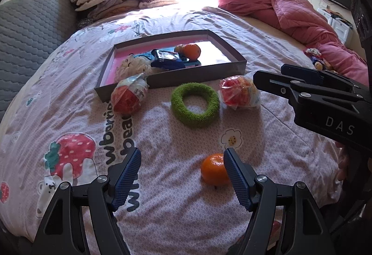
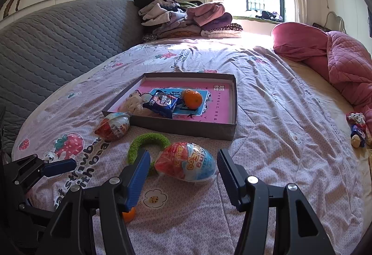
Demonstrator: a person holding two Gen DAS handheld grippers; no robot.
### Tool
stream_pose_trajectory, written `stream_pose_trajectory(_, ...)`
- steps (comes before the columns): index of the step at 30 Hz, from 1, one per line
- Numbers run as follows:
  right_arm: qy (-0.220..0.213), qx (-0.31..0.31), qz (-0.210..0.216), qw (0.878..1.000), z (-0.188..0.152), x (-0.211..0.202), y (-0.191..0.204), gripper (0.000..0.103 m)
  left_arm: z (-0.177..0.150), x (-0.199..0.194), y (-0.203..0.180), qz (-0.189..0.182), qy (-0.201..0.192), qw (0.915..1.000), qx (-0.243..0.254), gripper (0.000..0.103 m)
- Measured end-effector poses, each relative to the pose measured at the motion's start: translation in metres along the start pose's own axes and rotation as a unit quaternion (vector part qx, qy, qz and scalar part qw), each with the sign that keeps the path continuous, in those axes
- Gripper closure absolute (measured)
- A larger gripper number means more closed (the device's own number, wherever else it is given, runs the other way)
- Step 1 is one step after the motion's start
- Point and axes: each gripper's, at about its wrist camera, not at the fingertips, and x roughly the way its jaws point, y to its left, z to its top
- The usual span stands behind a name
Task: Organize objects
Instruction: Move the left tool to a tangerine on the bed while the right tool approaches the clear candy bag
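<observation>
The shallow box (image 2: pixel 204 130) sits mid-bed as the collecting tray, already holding a tangerine and a snack packet. The right gripper (image 2: pixel 183 167) is spread wide around the wrapped toy egg (image 2: pixel 186 165), seemingly lining up a grasp. The left gripper (image 1: pixel 182 173) gapes empty beside the loose tangerine (image 1: pixel 212 170).

the left gripper (image 1: pixel 182 164) hangs low with its blue-padded fingers (image 1: pixel 126 179) spread wide and nothing clamped between them. the right gripper (image 2: pixel 183 166) is likewise agape, its fingers (image 2: pixel 137 179) parted and tilted downward, and it shows from the side in the left wrist view (image 1: pixel 309 96).
</observation>
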Motion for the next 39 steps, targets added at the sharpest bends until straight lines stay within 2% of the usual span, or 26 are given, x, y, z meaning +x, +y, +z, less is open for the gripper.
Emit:
stream_pose_trajectory(11,0.017,0.002,-0.006,1.0,-0.007,0.01,-0.002,0.044,-0.013,0.011,-0.009,-0.016,0.017,0.9997,0.009,0.028)
stream_pose_trajectory(39,0.047,-0.023,-0.016,0.999,-0.016,0.052,-0.007,0.044,-0.012,0.036,-0.014,-0.035,0.027,0.999,0.006,0.029)
